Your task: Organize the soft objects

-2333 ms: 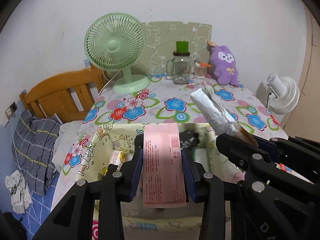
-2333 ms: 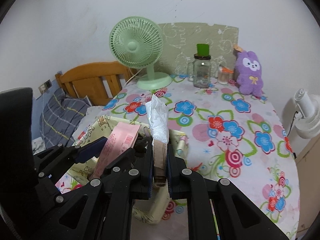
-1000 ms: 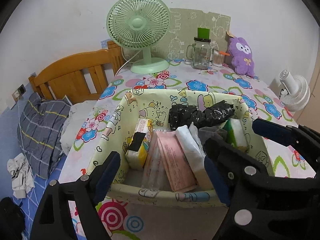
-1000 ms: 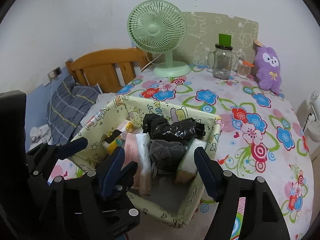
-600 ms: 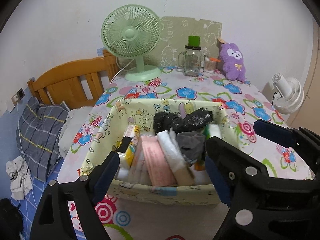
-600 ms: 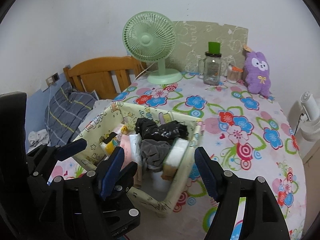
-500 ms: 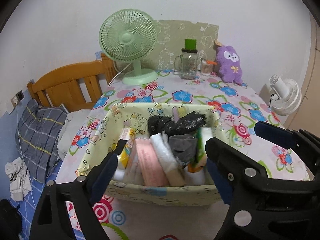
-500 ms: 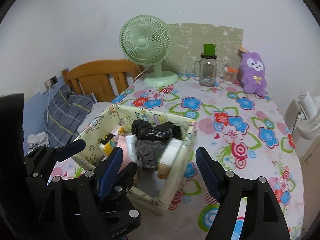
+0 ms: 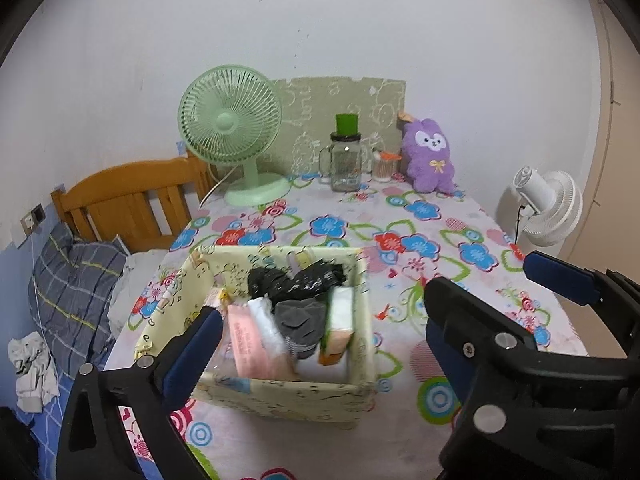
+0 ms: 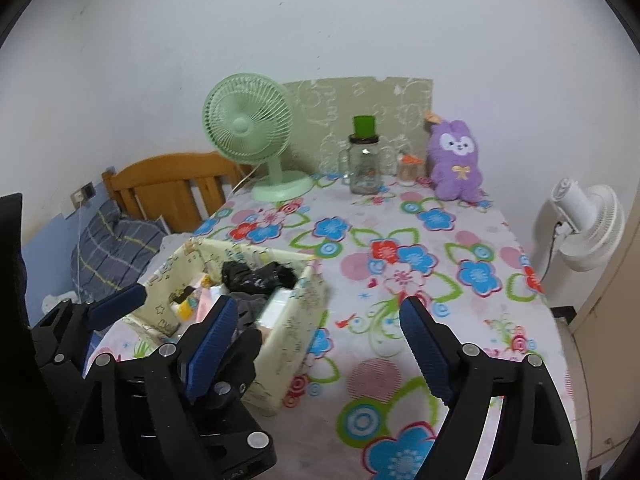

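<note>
Both spread, the left gripper (image 9: 320, 332) and right gripper (image 10: 316, 320) face the filled fabric box (image 9: 280, 394) before a green fan (image 9: 230, 120).

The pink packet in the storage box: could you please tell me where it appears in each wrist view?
Left wrist view: the pink packet stands left of centre in the storage box, low in the picture.
Right wrist view: a sliver of it shows lower left, beside the right tongs' finger.
Shared landmark: the green fan.

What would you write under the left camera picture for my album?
Both grippers open, left gripper hovering before a yellow fabric box packed with a pink packet, gray cloth and black bag.
</note>
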{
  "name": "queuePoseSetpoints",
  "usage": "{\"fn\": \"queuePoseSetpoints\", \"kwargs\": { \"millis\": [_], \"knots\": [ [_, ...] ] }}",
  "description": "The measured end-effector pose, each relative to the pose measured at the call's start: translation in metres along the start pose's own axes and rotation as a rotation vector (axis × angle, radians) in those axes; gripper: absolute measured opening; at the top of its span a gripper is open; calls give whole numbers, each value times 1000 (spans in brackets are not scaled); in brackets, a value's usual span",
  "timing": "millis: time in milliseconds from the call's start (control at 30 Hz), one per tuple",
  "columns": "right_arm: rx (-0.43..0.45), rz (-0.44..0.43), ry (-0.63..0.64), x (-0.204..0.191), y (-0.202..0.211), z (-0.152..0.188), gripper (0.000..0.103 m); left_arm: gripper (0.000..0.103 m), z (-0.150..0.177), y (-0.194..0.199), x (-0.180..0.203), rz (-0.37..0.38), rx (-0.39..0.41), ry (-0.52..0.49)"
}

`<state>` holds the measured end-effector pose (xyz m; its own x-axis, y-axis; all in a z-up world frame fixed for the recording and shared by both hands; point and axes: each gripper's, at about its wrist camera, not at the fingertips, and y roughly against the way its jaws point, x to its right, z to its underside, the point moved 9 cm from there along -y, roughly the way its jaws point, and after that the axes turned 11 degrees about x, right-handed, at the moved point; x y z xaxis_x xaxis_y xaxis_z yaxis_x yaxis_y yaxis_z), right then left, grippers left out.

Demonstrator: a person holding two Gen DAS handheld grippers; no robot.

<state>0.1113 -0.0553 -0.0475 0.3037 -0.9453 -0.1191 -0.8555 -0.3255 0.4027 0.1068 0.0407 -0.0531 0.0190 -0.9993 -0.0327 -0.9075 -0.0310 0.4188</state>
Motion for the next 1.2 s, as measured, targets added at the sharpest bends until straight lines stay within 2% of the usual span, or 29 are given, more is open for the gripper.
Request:
{"fn": "queuePoseSetpoints", "kwargs": {
  "millis": [100,767,1000,1200],
  "knots": [
    [20,22,-4,13,10,-5,91,103,-6,6,8,2,17,-3],
    [169,162,-50,90,84,-32,93,103,-40,47,49,18,112,-20],
    [226,206,-70,106,105,-37,99,103,-48,59,53,16,143,-24],
    [229,208,-81,110,109,-34,99,103,-48,61,56,19,142,-31]
  ]
}}
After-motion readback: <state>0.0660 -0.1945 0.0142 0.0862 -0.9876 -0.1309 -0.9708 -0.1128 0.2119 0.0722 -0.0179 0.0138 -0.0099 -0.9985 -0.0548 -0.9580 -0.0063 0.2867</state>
